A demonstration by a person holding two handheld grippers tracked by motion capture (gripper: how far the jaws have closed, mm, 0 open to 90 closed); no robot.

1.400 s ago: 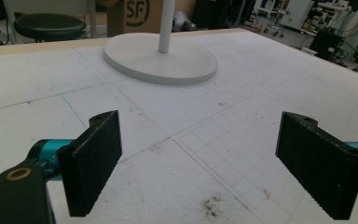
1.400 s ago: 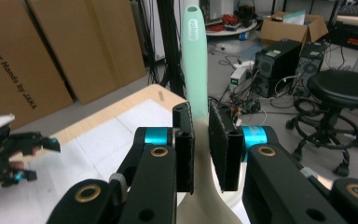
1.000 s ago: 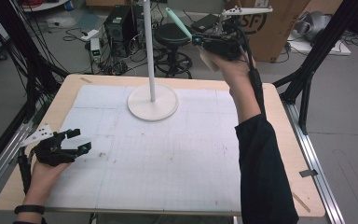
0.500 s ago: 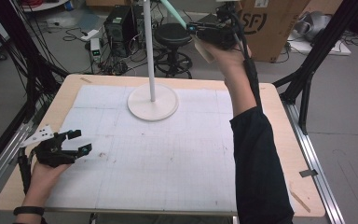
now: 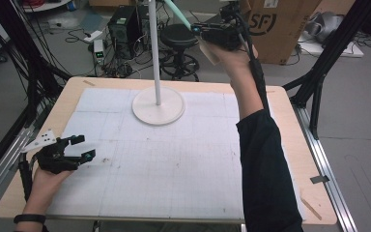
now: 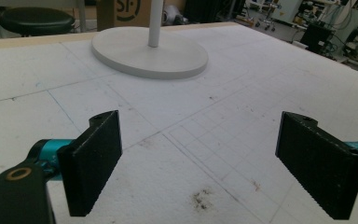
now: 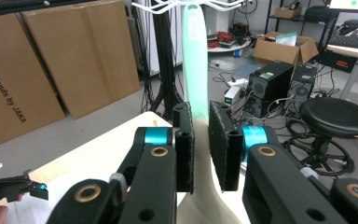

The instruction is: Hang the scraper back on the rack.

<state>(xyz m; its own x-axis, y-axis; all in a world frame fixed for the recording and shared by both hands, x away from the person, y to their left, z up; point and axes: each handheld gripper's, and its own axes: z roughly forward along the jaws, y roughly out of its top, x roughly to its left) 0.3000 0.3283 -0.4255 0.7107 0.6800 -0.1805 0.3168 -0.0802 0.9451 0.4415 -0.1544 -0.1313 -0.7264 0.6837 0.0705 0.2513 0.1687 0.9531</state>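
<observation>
Resting low at the near left corner of the surface (image 5: 125, 203), the left tongs (image 5: 77, 147) sat with their jaws spread wide and nothing between them; in the left gripper view the two black pads (image 6: 93, 161) framed only bare gridded foam, which suggests this hand was parked out of the way. Further right stood the white stand, its round base (image 5: 158, 106) flat on the foam near the far edge and its pole (image 5: 154, 48) rising upright, probably so that things could hang from the wire hooks (image 7: 177, 5) at its top. To the right again, the right tongs (image 5: 207, 34) were raised high beside the pole, clenched on a long pale-green shoehorn (image 7: 195, 60). They gripped it low on the shaft, leaving the upper end free, likely so it could reach the hooks.
</observation>
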